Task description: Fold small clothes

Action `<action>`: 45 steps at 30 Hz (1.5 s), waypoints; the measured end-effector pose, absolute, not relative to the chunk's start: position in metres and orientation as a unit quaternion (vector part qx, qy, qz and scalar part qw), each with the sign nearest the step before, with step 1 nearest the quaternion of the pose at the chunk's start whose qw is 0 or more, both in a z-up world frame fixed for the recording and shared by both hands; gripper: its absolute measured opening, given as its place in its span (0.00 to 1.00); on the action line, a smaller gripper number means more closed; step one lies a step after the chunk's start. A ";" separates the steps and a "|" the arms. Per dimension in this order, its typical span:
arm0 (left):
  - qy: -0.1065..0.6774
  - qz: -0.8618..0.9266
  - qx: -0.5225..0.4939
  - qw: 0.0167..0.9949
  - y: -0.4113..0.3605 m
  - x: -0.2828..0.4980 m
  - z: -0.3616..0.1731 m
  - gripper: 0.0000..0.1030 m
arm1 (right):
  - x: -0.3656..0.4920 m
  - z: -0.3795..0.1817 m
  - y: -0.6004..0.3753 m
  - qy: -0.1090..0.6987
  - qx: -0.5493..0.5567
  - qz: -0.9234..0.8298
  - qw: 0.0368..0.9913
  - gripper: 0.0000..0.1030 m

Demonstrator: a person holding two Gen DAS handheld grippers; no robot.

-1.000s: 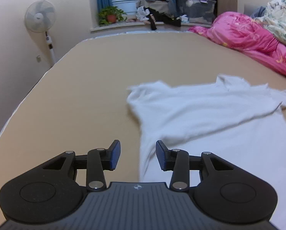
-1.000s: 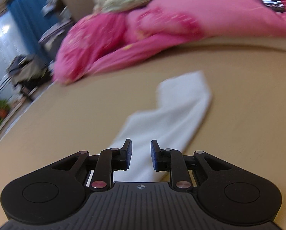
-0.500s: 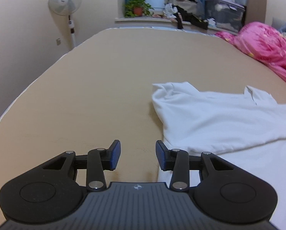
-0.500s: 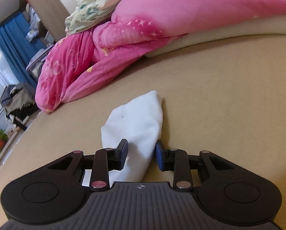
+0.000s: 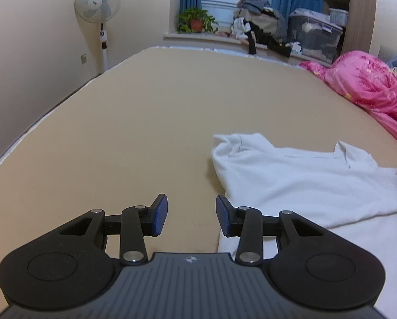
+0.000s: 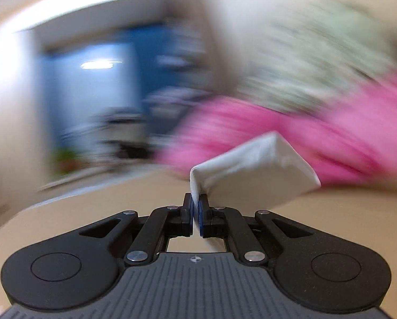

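Observation:
A small white shirt (image 5: pixel 299 183) lies spread on the tan bed (image 5: pixel 145 122), to the right in the left wrist view, with its upper part folded over. My left gripper (image 5: pixel 191 216) is open and empty, low over the bed just left of the shirt's edge. My right gripper (image 6: pixel 195 212) is shut on a white sleeve (image 6: pixel 254 178) of the shirt and holds it lifted off the bed. The right wrist view is blurred by motion.
A pink quilt (image 5: pixel 368 90) is heaped along the bed's right side and shows blurred in the right wrist view (image 6: pixel 305 133). A standing fan (image 5: pixel 98 2) stands by the left wall. A windowsill with a plant (image 5: pixel 195 21), clothes and storage boxes (image 5: pixel 315 34) lies beyond the bed.
My right gripper closed on the white sleeve and lifted it, swinging fast. My left gripper drifted left of the shirt and stayed open.

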State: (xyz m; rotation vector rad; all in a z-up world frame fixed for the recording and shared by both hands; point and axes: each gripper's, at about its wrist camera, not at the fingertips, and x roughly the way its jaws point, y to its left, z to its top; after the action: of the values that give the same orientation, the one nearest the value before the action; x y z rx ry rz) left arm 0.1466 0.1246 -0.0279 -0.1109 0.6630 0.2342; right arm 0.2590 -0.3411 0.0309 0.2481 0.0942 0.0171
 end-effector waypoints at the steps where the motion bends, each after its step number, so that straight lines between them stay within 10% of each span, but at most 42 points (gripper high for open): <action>1: 0.323 0.115 -0.053 0.938 0.125 0.146 -0.027 0.43 | 0.249 0.033 -0.301 0.054 0.117 0.060 0.990 0.06; 4: 0.325 0.116 -0.064 0.936 0.130 0.147 -0.026 0.43 | 0.222 0.012 -0.190 0.152 0.111 0.211 0.959 0.31; 11: 0.334 0.078 -0.108 0.933 0.136 0.152 -0.023 0.43 | 0.181 0.000 -0.126 0.290 0.031 0.363 0.885 0.32; 27: 0.390 -0.038 -0.252 0.885 0.092 0.297 -0.085 0.42 | 0.246 -0.051 -0.302 0.358 0.226 0.029 0.906 0.37; 30: 0.407 -0.022 -0.227 0.885 0.075 0.319 -0.096 0.02 | 0.249 -0.051 -0.311 0.348 0.237 0.009 0.907 0.37; 34: 0.352 -0.033 -0.207 0.912 0.085 0.292 -0.052 0.02 | 0.252 -0.051 -0.332 0.324 0.253 -0.029 0.911 0.37; 39: 0.314 0.026 -0.167 0.934 0.127 0.222 -0.004 0.04 | 0.256 -0.052 -0.350 0.303 0.272 -0.065 0.911 0.37; 42: 0.353 0.045 -0.138 0.924 0.137 0.207 -0.015 0.42 | 0.270 -0.064 -0.346 0.319 0.269 -0.052 0.907 0.38; 45: 0.333 0.086 -0.153 0.927 0.149 0.193 -0.029 0.43 | 0.286 -0.078 -0.335 0.358 0.250 -0.023 0.899 0.38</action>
State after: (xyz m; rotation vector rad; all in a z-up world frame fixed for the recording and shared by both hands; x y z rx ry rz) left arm 0.1926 0.1488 -0.0295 -0.3131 0.6823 0.1773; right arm 0.2856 -0.3346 -0.0775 0.5185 0.7411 -0.0473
